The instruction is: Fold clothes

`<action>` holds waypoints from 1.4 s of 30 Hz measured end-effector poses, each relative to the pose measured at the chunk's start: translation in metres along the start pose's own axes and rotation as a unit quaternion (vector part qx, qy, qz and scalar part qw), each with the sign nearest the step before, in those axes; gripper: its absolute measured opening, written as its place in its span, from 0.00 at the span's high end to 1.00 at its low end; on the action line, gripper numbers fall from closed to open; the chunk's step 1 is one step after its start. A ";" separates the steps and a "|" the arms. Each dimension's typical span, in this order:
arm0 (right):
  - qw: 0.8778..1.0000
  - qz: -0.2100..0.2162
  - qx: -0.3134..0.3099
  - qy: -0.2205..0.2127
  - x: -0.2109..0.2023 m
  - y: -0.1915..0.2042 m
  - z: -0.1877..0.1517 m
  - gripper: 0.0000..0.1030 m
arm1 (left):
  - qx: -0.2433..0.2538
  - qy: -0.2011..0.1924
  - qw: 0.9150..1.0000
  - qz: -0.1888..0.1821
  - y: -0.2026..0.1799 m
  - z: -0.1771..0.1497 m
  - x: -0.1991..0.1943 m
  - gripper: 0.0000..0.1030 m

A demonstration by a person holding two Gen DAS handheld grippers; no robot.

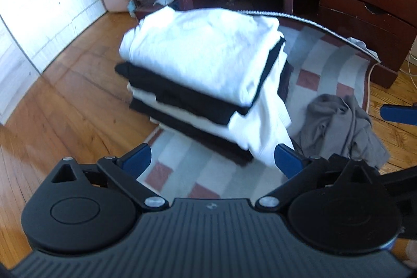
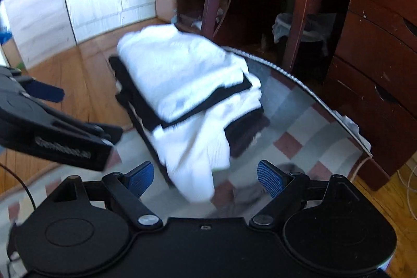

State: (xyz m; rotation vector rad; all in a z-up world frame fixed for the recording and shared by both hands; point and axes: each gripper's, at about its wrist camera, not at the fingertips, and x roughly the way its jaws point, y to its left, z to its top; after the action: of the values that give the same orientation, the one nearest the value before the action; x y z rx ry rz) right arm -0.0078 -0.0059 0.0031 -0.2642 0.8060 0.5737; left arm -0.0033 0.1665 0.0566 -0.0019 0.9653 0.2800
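Beyond both spread hand-held grippers (image 1: 212, 160) (image 2: 206, 177), untouched, sits the folded stack (image 1: 203, 69).

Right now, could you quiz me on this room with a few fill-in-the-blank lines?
1. The top garment on the stack is ____.
2. The stack sits on a checked ____.
3. The crumpled garment beside the stack is ____.
4. Both pairs of blue fingers stand ____, holding nothing.

Missing words: white; rug; grey; open

One stack of folded clothes (image 1: 206, 85), one crumpled grey garment (image 1: 341, 132), one checked rug (image 1: 323, 69), two grippers.
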 end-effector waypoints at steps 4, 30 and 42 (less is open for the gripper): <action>1.000 -0.013 -0.018 0.012 -0.009 0.001 -0.020 0.14 | 0.024 -0.001 1.000 0.006 -0.016 -0.022 -0.011 0.00; 0.997 -0.043 -0.063 -0.003 -0.045 0.005 -0.053 0.14 | 0.035 -0.002 0.999 0.014 -0.040 -0.055 -0.021 0.00; 0.996 -0.045 -0.072 -0.007 -0.044 0.001 -0.054 0.14 | 0.037 -0.002 0.999 0.012 -0.042 -0.055 -0.020 0.00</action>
State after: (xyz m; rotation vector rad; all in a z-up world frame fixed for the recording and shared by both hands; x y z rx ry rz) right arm -0.0653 -0.0452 0.0000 -0.4253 0.7368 0.5486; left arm -0.0487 0.1143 0.0357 0.0772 0.9725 0.2655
